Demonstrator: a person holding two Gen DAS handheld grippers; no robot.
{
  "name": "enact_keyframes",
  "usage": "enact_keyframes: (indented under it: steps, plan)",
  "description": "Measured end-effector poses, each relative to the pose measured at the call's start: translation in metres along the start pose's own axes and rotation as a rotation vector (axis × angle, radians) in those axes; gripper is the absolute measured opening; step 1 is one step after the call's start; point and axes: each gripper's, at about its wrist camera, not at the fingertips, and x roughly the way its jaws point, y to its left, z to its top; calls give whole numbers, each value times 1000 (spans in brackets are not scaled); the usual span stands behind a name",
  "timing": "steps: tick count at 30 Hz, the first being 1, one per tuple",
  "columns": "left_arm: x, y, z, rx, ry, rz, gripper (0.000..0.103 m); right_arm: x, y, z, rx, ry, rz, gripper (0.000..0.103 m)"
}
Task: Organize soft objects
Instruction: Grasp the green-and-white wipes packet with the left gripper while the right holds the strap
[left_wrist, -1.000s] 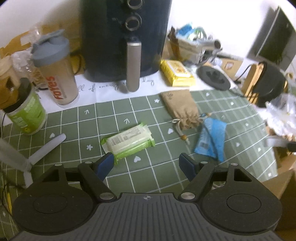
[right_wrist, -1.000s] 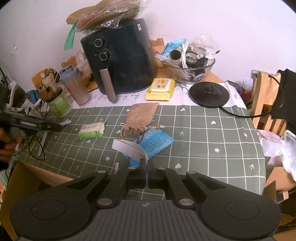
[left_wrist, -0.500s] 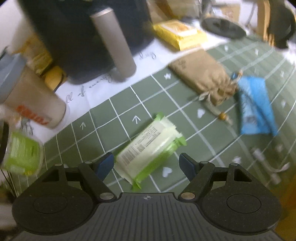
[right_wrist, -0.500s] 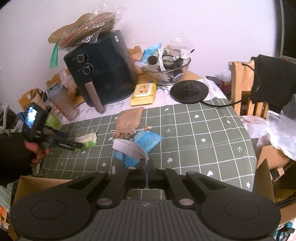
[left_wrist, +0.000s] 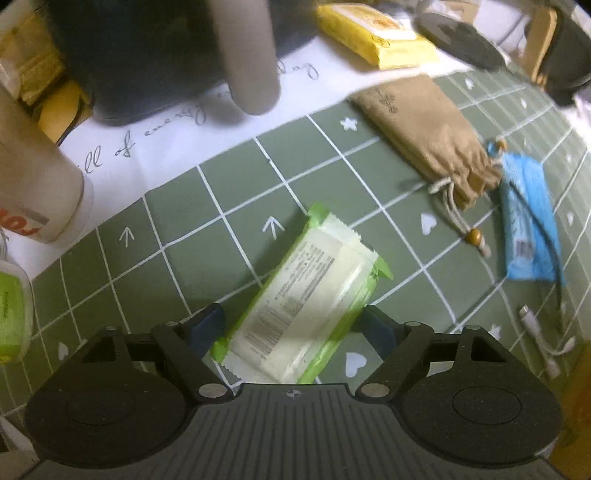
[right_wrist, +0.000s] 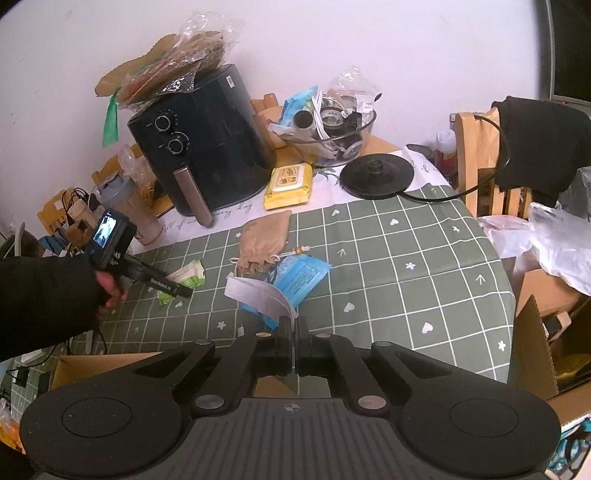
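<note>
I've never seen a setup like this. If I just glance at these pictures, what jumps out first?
Probably the green-and-white plastic pack of wipes, lying on the green checked tablecloth between the open fingers of the left gripper. Next, the big black air fryer at the back of the table, with crinkly bags piled on top. Last, the right gripper pinching a curled white sheet of paper above a blue packet.

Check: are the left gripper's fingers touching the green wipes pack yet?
Cannot tell. In the left wrist view the green wipes pack lies between the open left gripper fingers; any gap at either pad is unclear.
</note>
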Motion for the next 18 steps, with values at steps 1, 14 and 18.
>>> enact_keyframes:
  steps: [1, 14, 18]
  plan:
    - [-1, -3, -1, 12, 4, 12, 77, -1, 0, 0, -3, -1, 0, 4]
    - [-12, -23, -17, -21, 37, -40, 52, -7, -1, 3, -21, -5, -14, 4]
    - [-21, -32, -28, -30, 14, -30, 51, -7, 1, 3, -29, -1, -4, 4]
